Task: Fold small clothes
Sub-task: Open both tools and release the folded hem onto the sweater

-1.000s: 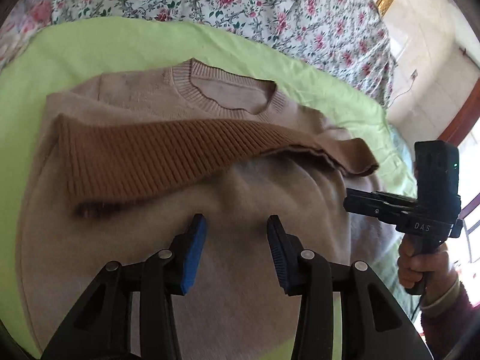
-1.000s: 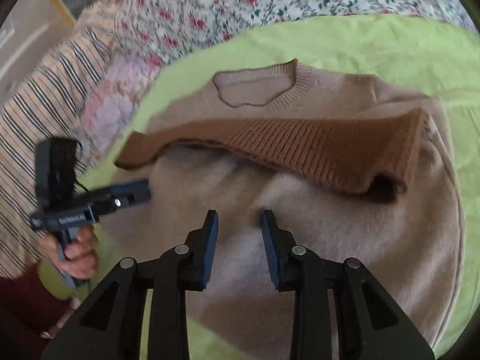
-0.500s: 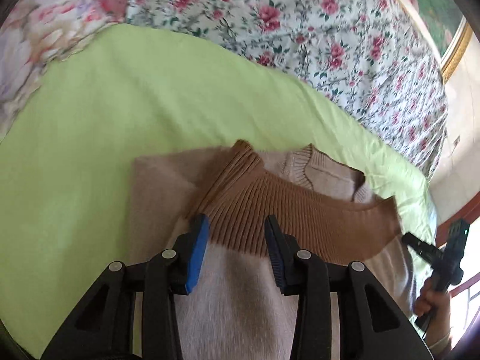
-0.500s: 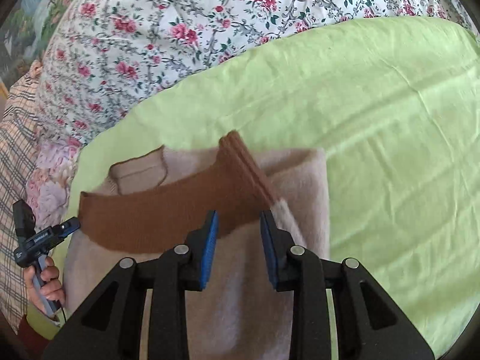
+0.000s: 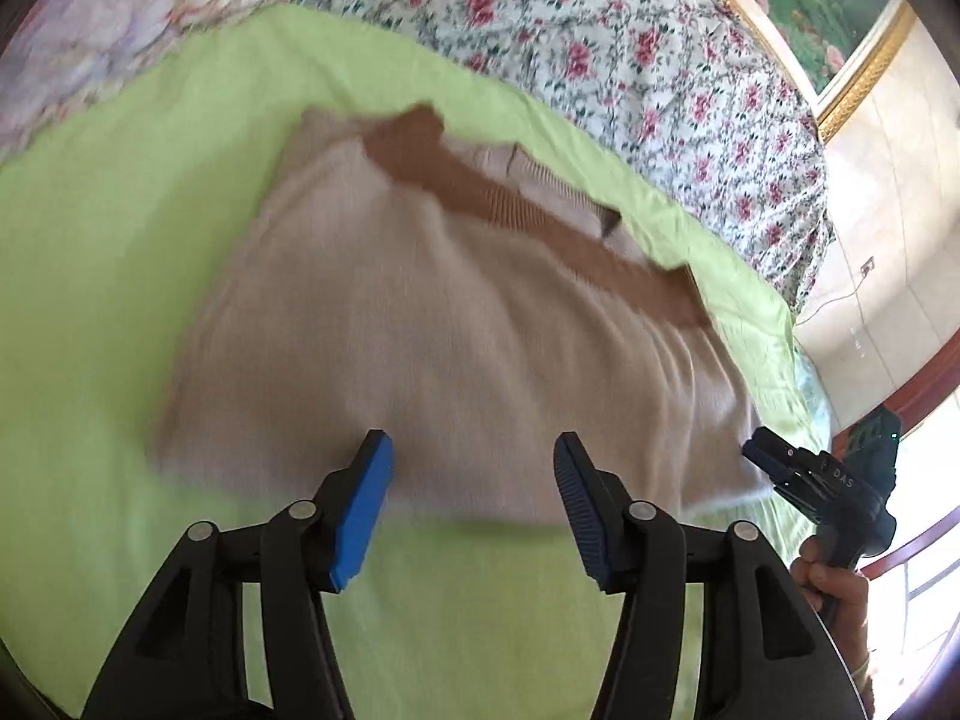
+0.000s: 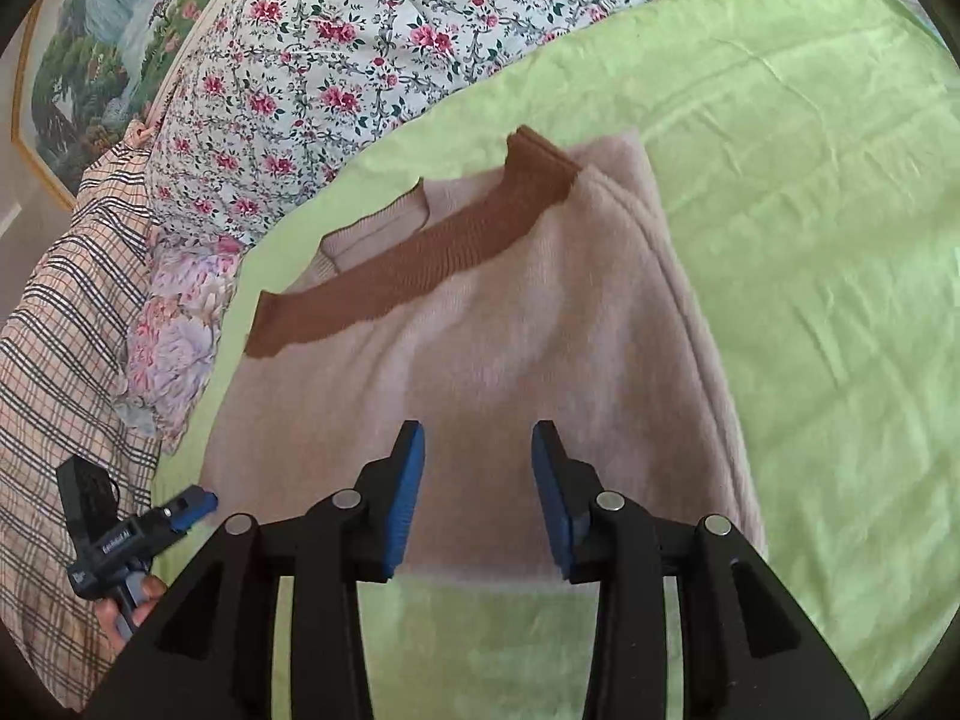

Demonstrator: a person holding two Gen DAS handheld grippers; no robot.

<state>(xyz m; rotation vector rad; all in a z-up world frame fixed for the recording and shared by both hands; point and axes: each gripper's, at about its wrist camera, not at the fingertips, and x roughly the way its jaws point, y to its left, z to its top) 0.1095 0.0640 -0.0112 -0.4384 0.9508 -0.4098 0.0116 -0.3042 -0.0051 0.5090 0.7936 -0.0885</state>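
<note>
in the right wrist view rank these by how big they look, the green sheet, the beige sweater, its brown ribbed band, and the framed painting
1. green sheet
2. beige sweater
3 and 4. brown ribbed band and framed painting: unsure, since the painting is farther off and cut by the frame edge.

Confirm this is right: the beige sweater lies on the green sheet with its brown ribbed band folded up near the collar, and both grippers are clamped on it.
Not clamped. Both wrist views show the left gripper and right gripper open over the sweater, jaws just widened, nothing gripped. The rest stands.

Light: bright daylight, glare from window (image 5: 924, 576) at right.
Blur: left view smeared by motion.
Edges: fisheye-bent, dark-cornered.
</note>
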